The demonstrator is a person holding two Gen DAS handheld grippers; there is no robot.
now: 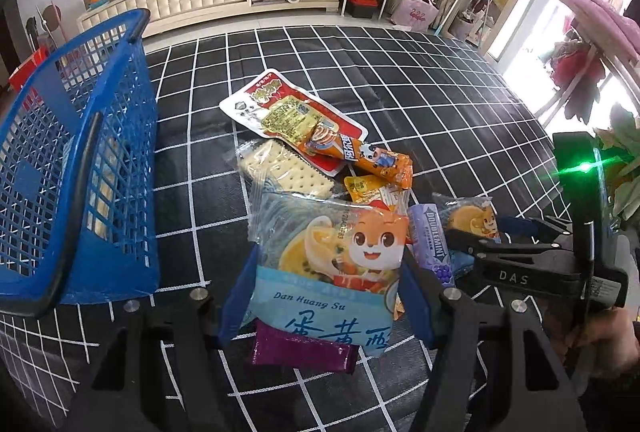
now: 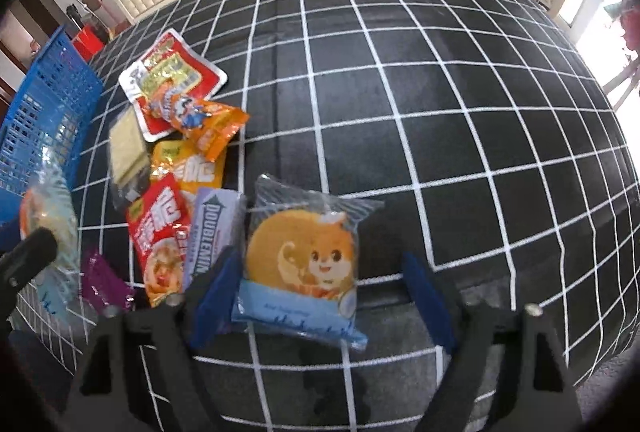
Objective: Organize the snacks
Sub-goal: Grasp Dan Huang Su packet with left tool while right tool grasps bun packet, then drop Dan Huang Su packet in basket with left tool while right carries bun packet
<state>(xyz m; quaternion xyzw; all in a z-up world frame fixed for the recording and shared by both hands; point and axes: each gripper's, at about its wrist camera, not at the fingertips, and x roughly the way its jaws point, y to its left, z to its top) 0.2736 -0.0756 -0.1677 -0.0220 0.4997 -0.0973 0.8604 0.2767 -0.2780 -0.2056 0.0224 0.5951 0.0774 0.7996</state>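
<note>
Left jaws around egg-yolk pastry packet (image 1: 332, 272)

Black gripper frames, blue fingers (image 1: 236, 296), silver screws, white "DAS" marking (image 1: 514, 277)

The left tool (image 1: 326, 296) clamps the egg-yolk pastry packet (image 1: 326, 264) beside the blue basket (image 1: 76, 160).

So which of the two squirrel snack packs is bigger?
The Dan Huang Su pack between the left tool's fingers is bigger; the smaller squirrel pack sits between the right tool's open fingers.
</note>
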